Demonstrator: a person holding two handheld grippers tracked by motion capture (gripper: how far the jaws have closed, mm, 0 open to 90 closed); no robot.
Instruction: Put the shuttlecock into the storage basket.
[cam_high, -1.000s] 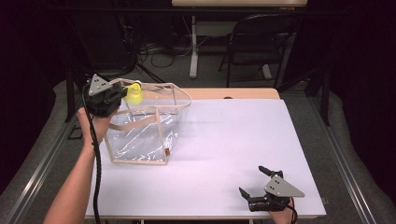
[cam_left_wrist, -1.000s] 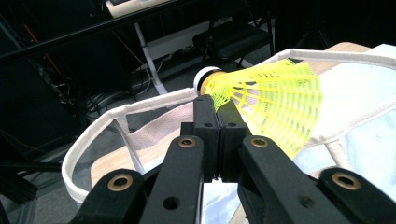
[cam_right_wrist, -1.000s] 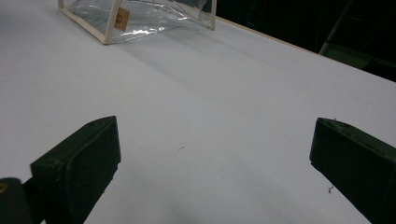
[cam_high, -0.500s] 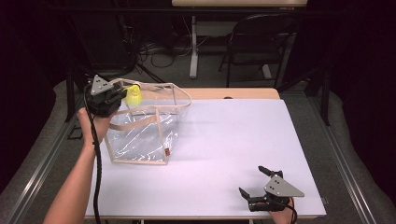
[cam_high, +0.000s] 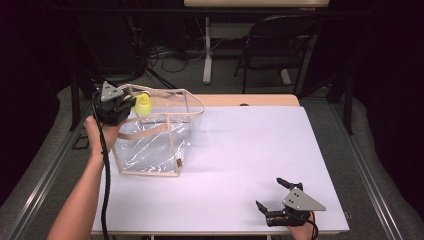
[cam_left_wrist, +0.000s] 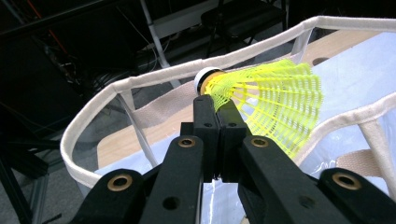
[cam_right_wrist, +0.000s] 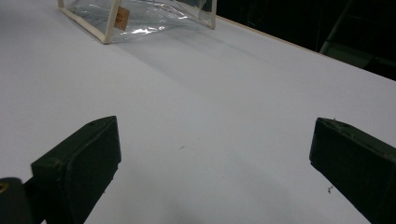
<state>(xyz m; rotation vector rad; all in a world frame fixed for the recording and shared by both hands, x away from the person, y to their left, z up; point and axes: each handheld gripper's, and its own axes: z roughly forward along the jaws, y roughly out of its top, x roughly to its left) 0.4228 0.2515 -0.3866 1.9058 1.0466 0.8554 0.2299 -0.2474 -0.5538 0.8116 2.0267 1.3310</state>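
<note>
A yellow shuttlecock (cam_left_wrist: 275, 100) with a white cork tip is pinched by its mesh skirt near the cork, and my left gripper (cam_left_wrist: 215, 109) is shut on it. In the high view that shuttlecock (cam_high: 142, 104) hangs over the open top of a clear plastic bag (cam_high: 150, 145) with beige trim, at the bag's far left corner, with the left gripper (cam_high: 131, 102) beside the rim. My right gripper (cam_high: 272, 195) rests near the table's front right edge, its jaws wide apart. Between its fingertips (cam_right_wrist: 79, 163) lies only bare white table.
The white table top (cam_high: 250, 150) stretches between the bag and the right gripper. A wooden strip (cam_high: 245, 100) runs along the far edge. A folding chair (cam_high: 280, 45) and a table leg stand beyond it on the floor.
</note>
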